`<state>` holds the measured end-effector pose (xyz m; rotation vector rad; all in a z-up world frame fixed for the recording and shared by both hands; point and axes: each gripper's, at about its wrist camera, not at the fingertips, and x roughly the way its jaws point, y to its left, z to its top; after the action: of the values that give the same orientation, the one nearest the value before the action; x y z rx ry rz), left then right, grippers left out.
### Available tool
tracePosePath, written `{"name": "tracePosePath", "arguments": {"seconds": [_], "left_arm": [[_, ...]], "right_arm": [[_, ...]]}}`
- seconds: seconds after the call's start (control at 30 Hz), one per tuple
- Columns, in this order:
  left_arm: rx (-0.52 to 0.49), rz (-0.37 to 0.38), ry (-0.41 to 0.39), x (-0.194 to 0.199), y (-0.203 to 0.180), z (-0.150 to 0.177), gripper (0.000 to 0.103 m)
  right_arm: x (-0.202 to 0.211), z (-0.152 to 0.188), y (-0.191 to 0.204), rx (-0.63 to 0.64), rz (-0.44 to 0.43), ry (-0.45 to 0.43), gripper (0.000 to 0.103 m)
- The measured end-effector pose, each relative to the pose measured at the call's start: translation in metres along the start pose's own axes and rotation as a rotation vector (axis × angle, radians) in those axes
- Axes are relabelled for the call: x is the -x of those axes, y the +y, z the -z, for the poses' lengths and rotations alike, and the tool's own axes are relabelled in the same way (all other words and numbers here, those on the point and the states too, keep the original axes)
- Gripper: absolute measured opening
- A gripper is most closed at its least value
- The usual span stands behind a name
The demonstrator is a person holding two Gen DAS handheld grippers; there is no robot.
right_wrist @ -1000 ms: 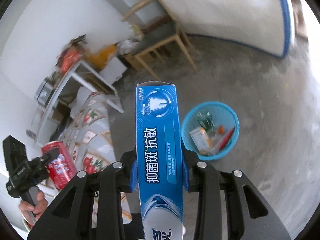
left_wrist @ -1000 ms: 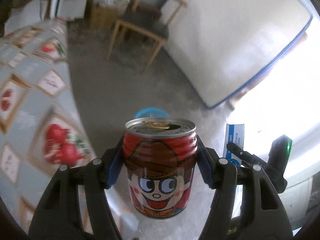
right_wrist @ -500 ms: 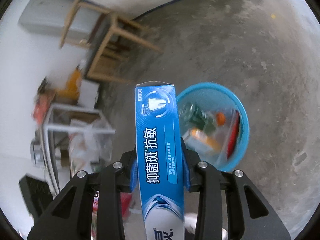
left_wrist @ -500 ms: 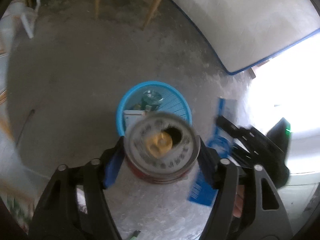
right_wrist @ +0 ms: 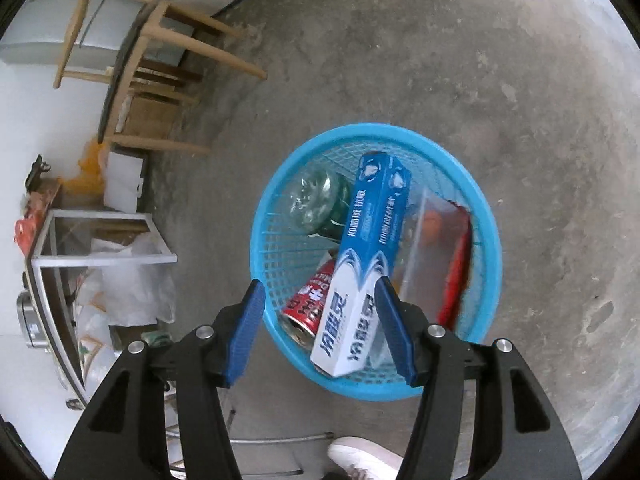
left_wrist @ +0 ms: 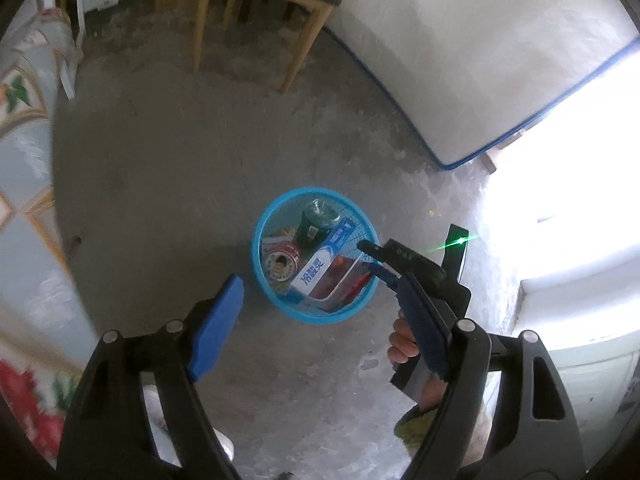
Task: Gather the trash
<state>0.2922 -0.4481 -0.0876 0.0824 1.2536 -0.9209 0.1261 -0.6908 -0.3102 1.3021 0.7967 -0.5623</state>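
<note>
Both grippers hang above the basket with jaws spread, holding nothing: left gripper, right gripper. Inside the basket, the toothpaste box leans across the red can, beside a green bottle.

The toothpaste box in the basket carries "冷酸灵" and, perhaps, "抑菌斑 抗敏"; the red can's print is unreadable.

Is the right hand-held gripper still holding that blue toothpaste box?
Apart. In the right wrist view the right hand-held gripper is open, and the toothpaste box lies in the blue basket below, leaning over the red can.
</note>
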Motion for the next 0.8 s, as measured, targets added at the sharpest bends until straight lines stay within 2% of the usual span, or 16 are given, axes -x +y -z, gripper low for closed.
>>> {"name": "tracePosePath", "arguments": {"seconds": [0.07, 0.13, 0.23, 0.33, 0.4, 0.5, 0.6, 0.7, 0.8], "left_arm": [[-0.032, 0.004, -0.045, 0.029, -0.004, 0.013, 0.075], [-0.067, -0.012, -0.101, 0.060, -0.009, 0.028, 0.075], [-0.107, -0.032, -0.208, 0.106, -0.017, 0.056, 0.084], [-0.113, -0.054, -0.301, 0.145, -0.017, 0.091, 0.091], [-0.094, -0.066, -0.343, 0.162, -0.014, 0.113, 0.092], [-0.036, -0.105, -0.400, 0.184, -0.006, 0.149, 0.094], [0.026, -0.185, -0.498, 0.206, -0.001, 0.185, 0.094], [0.070, -0.275, -0.514, 0.216, 0.005, 0.214, 0.094], [0.106, -0.415, -0.523, 0.223, 0.009, 0.243, 0.094]], "right_arm": [[0.025, 0.007, 0.003, 0.049, -0.016, -0.031, 0.056], [0.060, 0.024, 0.017, 0.153, -0.032, -0.076, 0.056], [0.115, 0.067, 0.045, 0.333, -0.037, -0.131, 0.057], [0.161, 0.124, 0.070, 0.507, 0.010, -0.186, 0.068], [0.186, 0.172, 0.089, 0.663, 0.063, -0.238, 0.073], [0.211, 0.232, 0.111, 0.829, 0.086, -0.314, 0.088], [0.225, 0.270, 0.122, 0.900, 0.088, -0.388, 0.096], [0.235, 0.304, 0.135, 0.940, 0.113, -0.442, 0.096], [0.251, 0.332, 0.142, 0.973, 0.150, -0.507, 0.096]]}}
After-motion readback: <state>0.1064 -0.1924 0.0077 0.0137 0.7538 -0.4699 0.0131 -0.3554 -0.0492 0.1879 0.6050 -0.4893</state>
